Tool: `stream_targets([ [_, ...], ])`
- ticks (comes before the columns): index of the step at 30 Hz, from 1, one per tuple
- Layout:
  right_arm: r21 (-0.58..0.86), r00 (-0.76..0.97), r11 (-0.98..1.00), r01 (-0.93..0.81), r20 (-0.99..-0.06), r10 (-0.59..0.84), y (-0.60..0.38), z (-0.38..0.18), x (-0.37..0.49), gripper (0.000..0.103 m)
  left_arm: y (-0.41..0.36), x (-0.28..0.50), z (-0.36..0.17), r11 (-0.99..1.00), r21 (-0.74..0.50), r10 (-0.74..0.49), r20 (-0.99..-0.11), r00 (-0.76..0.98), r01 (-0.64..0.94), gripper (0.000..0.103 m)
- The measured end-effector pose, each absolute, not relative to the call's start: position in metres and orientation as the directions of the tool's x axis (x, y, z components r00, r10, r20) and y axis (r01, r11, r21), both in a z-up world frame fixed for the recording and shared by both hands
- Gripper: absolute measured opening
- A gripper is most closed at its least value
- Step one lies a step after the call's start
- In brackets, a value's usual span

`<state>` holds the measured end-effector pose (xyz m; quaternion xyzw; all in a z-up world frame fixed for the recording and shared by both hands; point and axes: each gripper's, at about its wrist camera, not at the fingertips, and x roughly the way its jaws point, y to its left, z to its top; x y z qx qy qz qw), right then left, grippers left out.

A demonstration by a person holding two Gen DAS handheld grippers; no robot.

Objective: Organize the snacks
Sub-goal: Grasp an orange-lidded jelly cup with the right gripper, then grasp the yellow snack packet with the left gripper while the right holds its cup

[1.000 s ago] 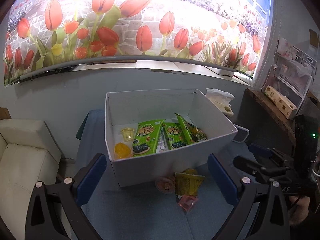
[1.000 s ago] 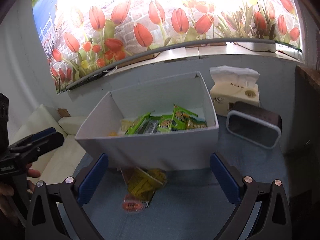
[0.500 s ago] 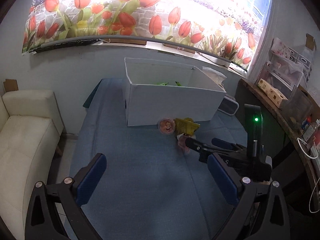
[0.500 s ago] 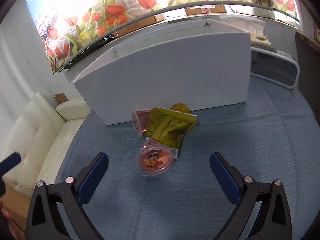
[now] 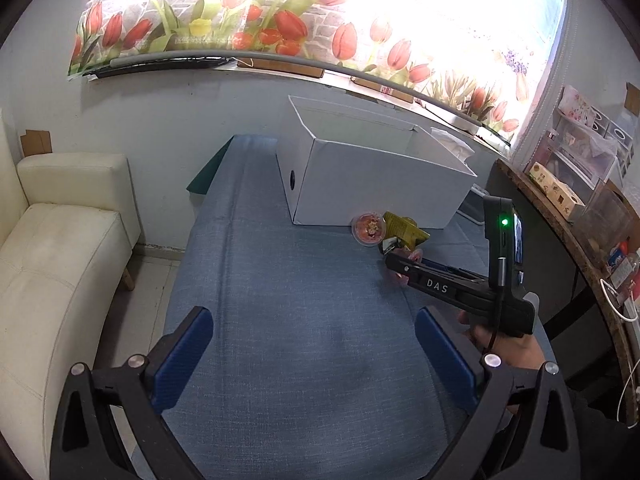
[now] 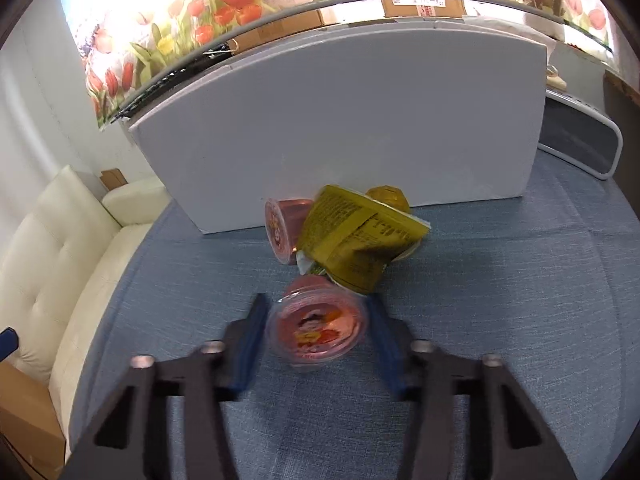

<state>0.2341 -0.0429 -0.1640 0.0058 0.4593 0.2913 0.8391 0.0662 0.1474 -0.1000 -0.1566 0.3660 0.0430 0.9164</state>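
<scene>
— While we're counting, how many snacks sit loose on the worktop (image 6: 500,312)?

— Four that I can make out, all bunched against the front wall of the white cardboard box (image 6: 340,120). Two pink jelly cups, one amber jelly cup (image 6: 387,198), and one yellow foil packet (image 6: 356,246).

— Where is each?

— The near pink jelly cup (image 6: 316,330) lies between the blue pads of the right hand-held gripper (image 6: 316,334). Its jaws have just been closing around it and stand just beside its rim; the view is blurred, so whether the pads press yet I cannot tell. The far pink jelly cup (image 6: 282,226) is tipped on its side, touching the box and the packet. The amber one peeks from behind the packet.

— Materials?

— Cups are round, clear plastic with printed film lids. The packet is crinkled, glossy, with fine print on its back. The box is smooth, matte, rectangular, with one round hole in its end wall. The worktop wears a blue woven cloth.

— And the left hand-held gripper (image 5: 314,354)?

— Released, jaws spread wide over bare cloth, well apart from the snacks. From its view a hand (image 5: 508,344) grasps the right tool's black handle.

— Anything beside the worktop?

— One cream, tufted leather sofa (image 5: 52,264).
</scene>
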Motion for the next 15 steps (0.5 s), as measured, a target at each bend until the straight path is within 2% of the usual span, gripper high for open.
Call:
stream_targets([
  [9,0.301,0.416,0.811,-0.501,-0.738,0.531,-0.072,-0.147,0.213,0.050,0.132,0.081,-0.105,0.957,-0.240,-0.052,-0.698,0.714,-0.165,0.103],
  [15,0.314,0.413,0.809,-0.497,-0.734,0.539,-0.110,-0.132,0.195,0.049,0.104,0.121,-0.115,0.972,-0.205,-0.068,-0.715,0.696,-0.116,0.103],
])
